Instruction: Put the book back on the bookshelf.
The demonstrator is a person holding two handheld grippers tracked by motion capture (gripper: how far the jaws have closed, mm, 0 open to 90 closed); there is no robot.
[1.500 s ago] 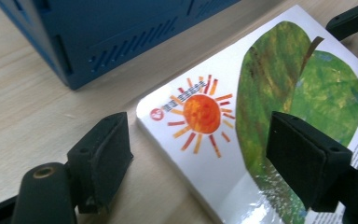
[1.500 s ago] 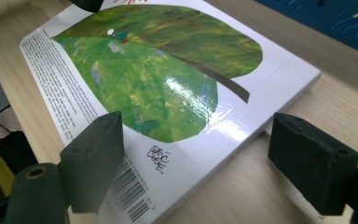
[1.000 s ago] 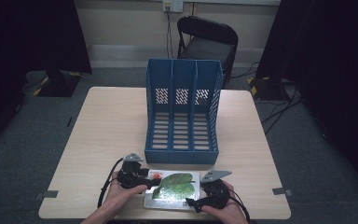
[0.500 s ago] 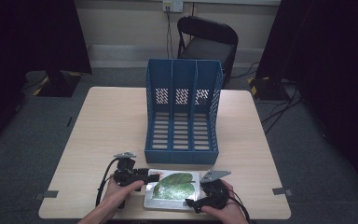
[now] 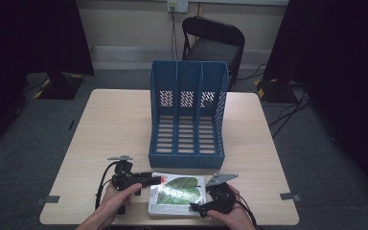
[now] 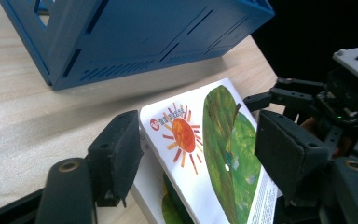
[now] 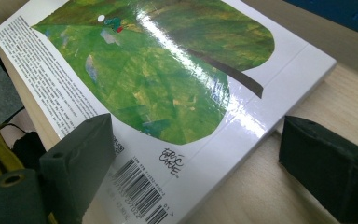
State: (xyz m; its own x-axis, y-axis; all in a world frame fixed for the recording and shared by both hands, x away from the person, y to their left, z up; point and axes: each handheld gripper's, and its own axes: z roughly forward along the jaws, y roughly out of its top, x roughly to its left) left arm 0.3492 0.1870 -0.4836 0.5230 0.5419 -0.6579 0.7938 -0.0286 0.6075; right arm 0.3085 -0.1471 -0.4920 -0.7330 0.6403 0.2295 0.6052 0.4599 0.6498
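A picture book point(image 5: 178, 192) with a big green leaf on its white cover lies at the table's front edge. My left gripper point(image 5: 156, 180) reaches in from the left. In the left gripper view its jaws point(image 6: 198, 140) straddle the book's point(image 6: 214, 140) corner with the orange sun. They have just been closing, and gaps still show at both pads. My right gripper point(image 5: 197, 208) sits at the book's front right. Its jaws point(image 7: 200, 140) stand wide around the barcode corner of the book point(image 7: 168, 79), one pad point(image 7: 326, 163) on the table beside the spine.
A blue three-slot file holder point(image 5: 187, 115) stands upright just behind the book, its open slots facing me. Bare tabletop point(image 5: 110, 124) lies to its left and right. A black chair point(image 5: 213, 40) stands beyond the far edge.
My left gripper has shifted slightly at the book's left edge. The right gripper and the book lie where they were.
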